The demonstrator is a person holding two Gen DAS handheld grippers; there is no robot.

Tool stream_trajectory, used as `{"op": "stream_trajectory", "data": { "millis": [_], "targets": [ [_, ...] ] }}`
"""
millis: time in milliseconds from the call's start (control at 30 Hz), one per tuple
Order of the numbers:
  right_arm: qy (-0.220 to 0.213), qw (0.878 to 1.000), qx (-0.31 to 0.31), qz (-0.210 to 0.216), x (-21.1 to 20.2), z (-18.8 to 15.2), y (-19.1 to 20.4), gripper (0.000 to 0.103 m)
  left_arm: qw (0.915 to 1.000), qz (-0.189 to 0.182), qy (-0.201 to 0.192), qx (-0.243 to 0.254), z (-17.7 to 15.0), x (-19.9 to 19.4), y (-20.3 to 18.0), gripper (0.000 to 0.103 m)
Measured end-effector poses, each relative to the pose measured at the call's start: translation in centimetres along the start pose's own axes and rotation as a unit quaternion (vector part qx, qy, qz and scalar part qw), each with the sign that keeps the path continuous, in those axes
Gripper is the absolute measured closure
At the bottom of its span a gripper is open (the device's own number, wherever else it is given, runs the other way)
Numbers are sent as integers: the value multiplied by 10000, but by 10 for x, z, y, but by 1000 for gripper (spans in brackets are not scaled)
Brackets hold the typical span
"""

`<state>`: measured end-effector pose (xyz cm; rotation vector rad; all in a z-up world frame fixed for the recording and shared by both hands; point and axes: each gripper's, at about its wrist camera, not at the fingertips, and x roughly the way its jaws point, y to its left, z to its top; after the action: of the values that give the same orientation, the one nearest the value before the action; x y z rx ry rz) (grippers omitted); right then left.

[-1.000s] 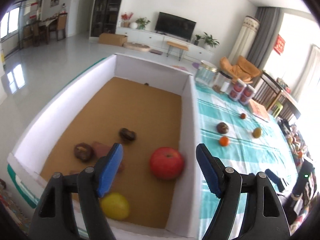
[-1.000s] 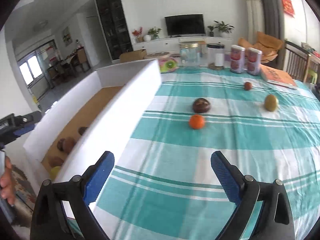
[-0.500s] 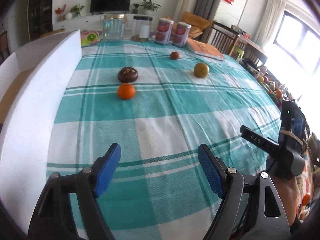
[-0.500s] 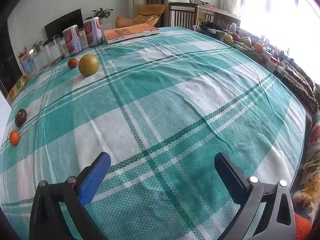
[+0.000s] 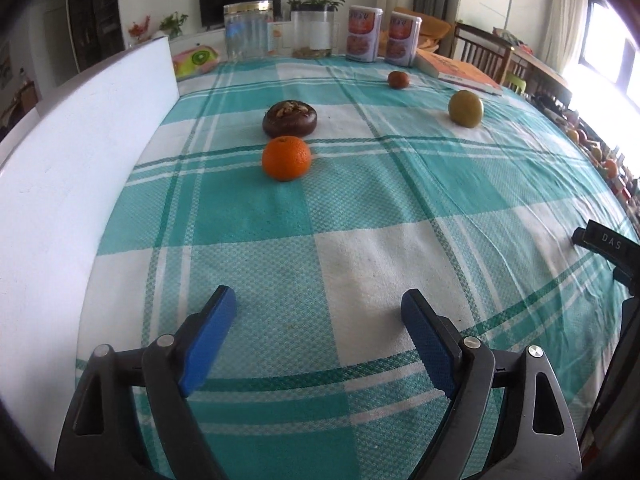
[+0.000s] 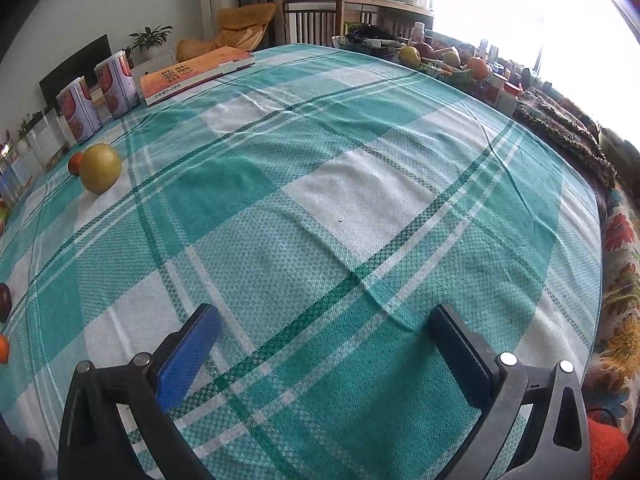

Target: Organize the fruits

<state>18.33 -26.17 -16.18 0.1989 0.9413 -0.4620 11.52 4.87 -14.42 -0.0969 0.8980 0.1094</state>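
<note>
The small round orange tangerine sits on the teal and white checked tablecloth, at about eleven o'clock from the left gripper. That gripper has just been opening wider, with nothing between its blue pads. The right gripper is wide open and empty too. To do it well, go straight over the tangerine, then squeeze softly

Mandarin on tablecloth, just before pastry, box wall to their left.

Bright daylight, window blown out w/ glare, fisheye-bent edges, sharp.
</note>
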Motion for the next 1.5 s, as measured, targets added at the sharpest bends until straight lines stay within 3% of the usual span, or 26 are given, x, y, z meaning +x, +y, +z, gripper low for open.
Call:
{"op": "stream_trajectory", "data": {
  "millis": [1500],
  "targets": [
    [-2, 10000, 3, 4, 0, 0, 0, 0, 10000, 3, 19, 24, 1, 1, -2, 14]
  ]
}}
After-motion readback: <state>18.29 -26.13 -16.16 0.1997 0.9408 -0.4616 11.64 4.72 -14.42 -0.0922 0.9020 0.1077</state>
